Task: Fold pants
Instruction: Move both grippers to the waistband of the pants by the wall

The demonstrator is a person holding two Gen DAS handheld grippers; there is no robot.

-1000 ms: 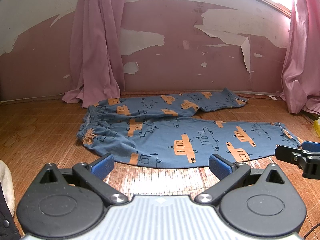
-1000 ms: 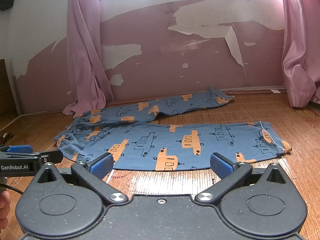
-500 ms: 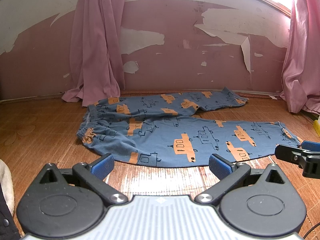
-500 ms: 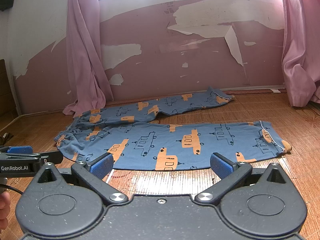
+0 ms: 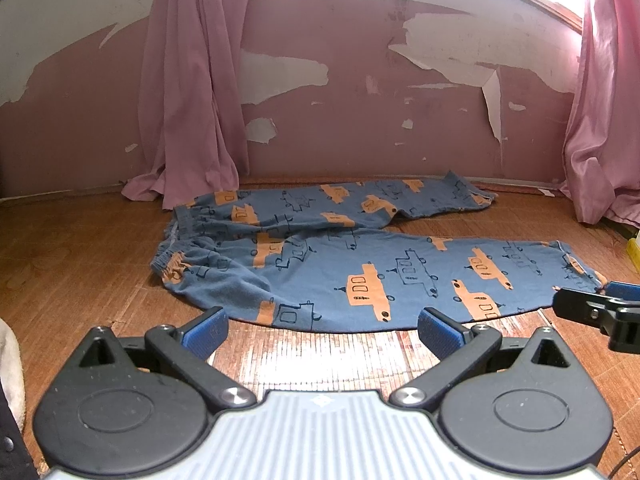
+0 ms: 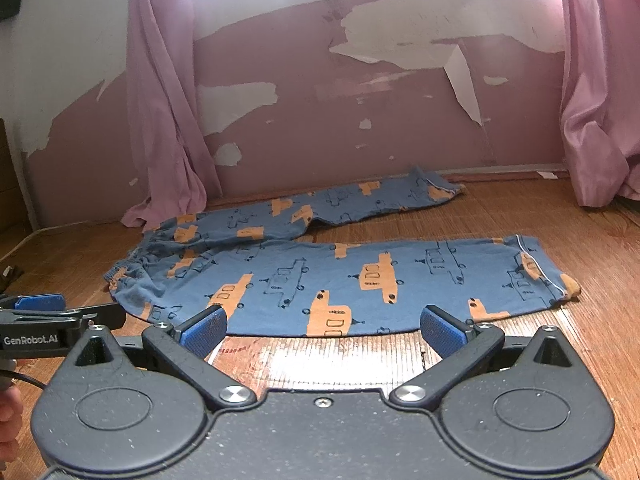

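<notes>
Blue pants with orange vehicle prints lie spread flat on the wooden floor, waistband to the left, both legs reaching right and split apart. The same pants fill the middle of the right wrist view. My left gripper hovers open just before the near leg's front edge, nothing between its blue pads. My right gripper is likewise open and empty, close to the near hem of the same leg. Each gripper shows at the other view's edge: the right one, the left one.
Pink curtains hang to the floor at back left and another at right. A peeling pink wall runs behind the pants. A yellow object sits at the far right edge. A hand shows at lower left.
Both grippers have tilted or dropped slightly, so the pants sit a little lower in the views. The pants have not moved and both grippers stay open.
</notes>
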